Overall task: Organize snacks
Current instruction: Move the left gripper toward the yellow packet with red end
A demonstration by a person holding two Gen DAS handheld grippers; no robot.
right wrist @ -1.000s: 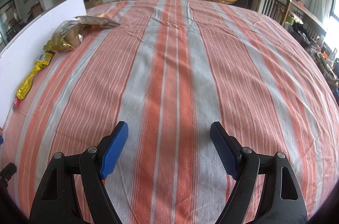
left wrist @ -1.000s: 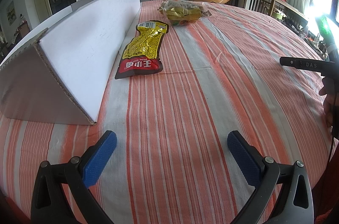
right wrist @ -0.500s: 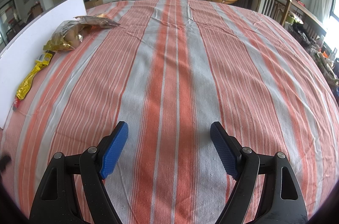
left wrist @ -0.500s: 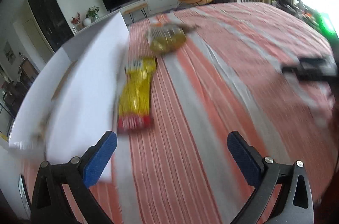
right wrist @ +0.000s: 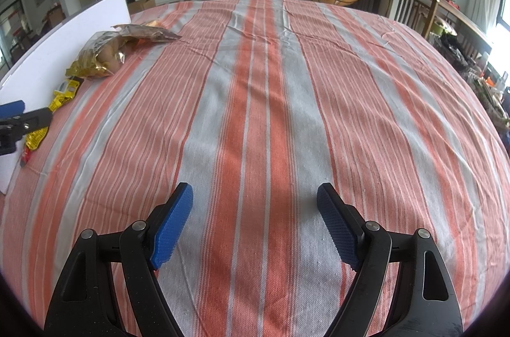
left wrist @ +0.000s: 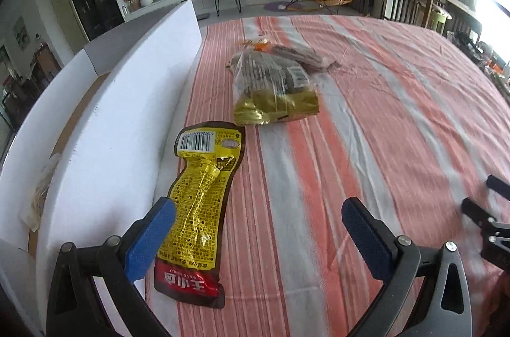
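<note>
A yellow and red snack pouch [left wrist: 200, 203] lies flat on the striped tablecloth beside a white cardboard box [left wrist: 121, 139]. A clear bag of gold-wrapped snacks [left wrist: 274, 88] lies beyond it. My left gripper [left wrist: 258, 228] is open and empty, raised over the pouch's near end; its left pad overlaps the pouch's left edge. My right gripper [right wrist: 255, 219] is open and empty over bare cloth. The right wrist view shows the pouch [right wrist: 60, 104], the bag [right wrist: 108, 53] and the left gripper's fingers [right wrist: 28, 120] at far left.
The box's open top shows a pale item inside [left wrist: 41, 187]. The right gripper's black frame [left wrist: 491, 228] shows at the right edge of the left wrist view. The round table [right wrist: 350, 82] carries only cloth to the right. Chairs stand beyond its far edge.
My left gripper has moved forward and up toward the pouch and box; the pouch now lies between its open fingers. My right gripper has not moved.
</note>
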